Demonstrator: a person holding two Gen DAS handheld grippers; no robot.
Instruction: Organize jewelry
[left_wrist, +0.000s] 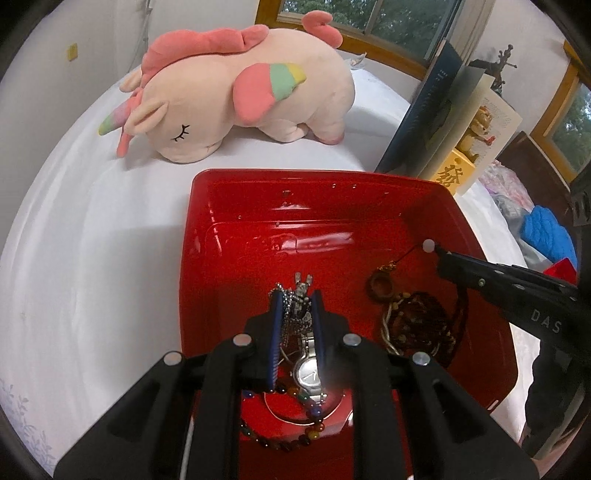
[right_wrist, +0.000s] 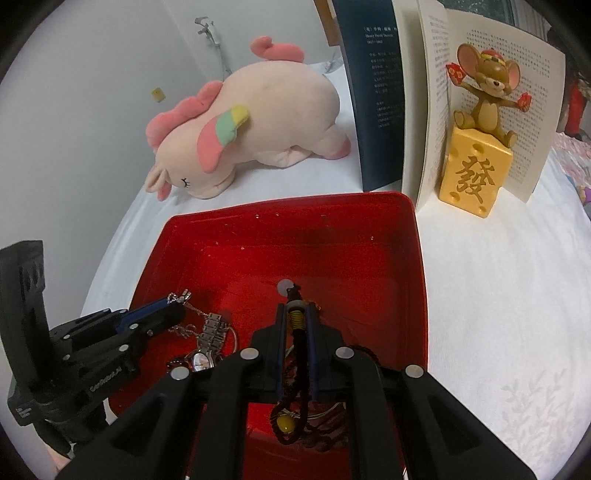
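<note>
While a ball-chain necklace (left_wrist: 291, 314) sat pinched in the left tool (left_wrist: 295, 295), the right tool (right_wrist: 295, 314) was clamped on a dark cord pendant (right_wrist: 295, 325), both low inside the red tray (left_wrist: 258, 206). A silver watch (left_wrist: 308, 373) and beaded bracelets (left_wrist: 417, 325) lay on the tray floor. Beyond, on the white bed (left_wrist: 92, 258), rested a plush unicorn (left_wrist: 240, 96), an open book (right_wrist: 373, 92) and a mouse figurine (right_wrist: 484, 99).

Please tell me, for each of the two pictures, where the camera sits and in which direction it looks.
Left wrist: sits on the left hand-held gripper, looks down into the red tray; its fingers pinch a ball chain.
Right wrist: sits on the right hand-held gripper, looks down into the same tray; its fingers pinch a dark cord.
Shared: tray, plush unicorn, open book, and each other's gripper.
</note>
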